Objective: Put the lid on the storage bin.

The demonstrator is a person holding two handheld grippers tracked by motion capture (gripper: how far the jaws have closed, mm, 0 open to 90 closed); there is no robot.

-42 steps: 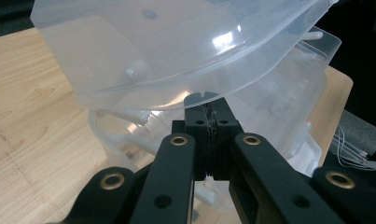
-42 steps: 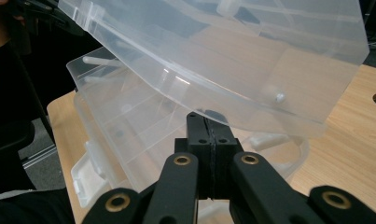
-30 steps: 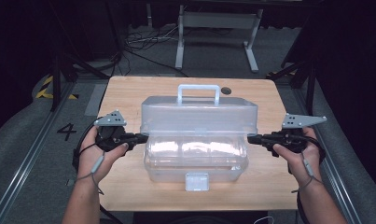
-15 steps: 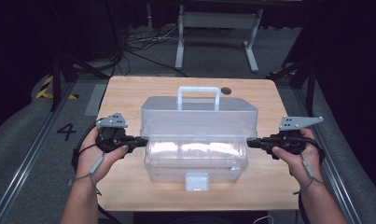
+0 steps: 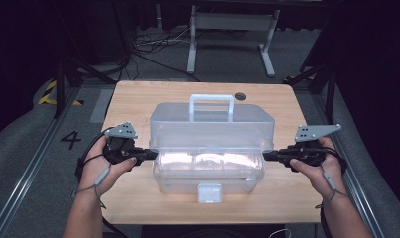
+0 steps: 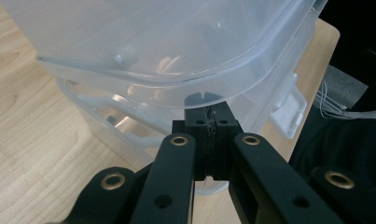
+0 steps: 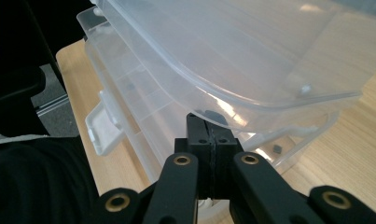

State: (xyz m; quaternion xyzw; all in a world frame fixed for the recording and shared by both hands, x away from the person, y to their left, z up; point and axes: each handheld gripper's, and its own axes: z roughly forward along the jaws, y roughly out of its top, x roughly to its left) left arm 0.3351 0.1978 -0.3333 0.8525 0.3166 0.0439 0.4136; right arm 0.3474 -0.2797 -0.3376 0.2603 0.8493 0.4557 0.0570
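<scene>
A clear plastic box with a white handle stands mid-table, its lid raised off the base at the front. My left gripper is shut, its tips tucked under the lid's left edge. My right gripper is shut too, tips under the lid's right edge. In the left gripper view the left gripper has its pads pressed together just below the lid rim. In the right gripper view the right gripper sits the same way under the lid. A white latch hangs at the box front.
The wooden table has a small dark round spot behind the box. Beyond the far edge stand a metal frame and cables on the floor. A floor mark "4" lies to the left.
</scene>
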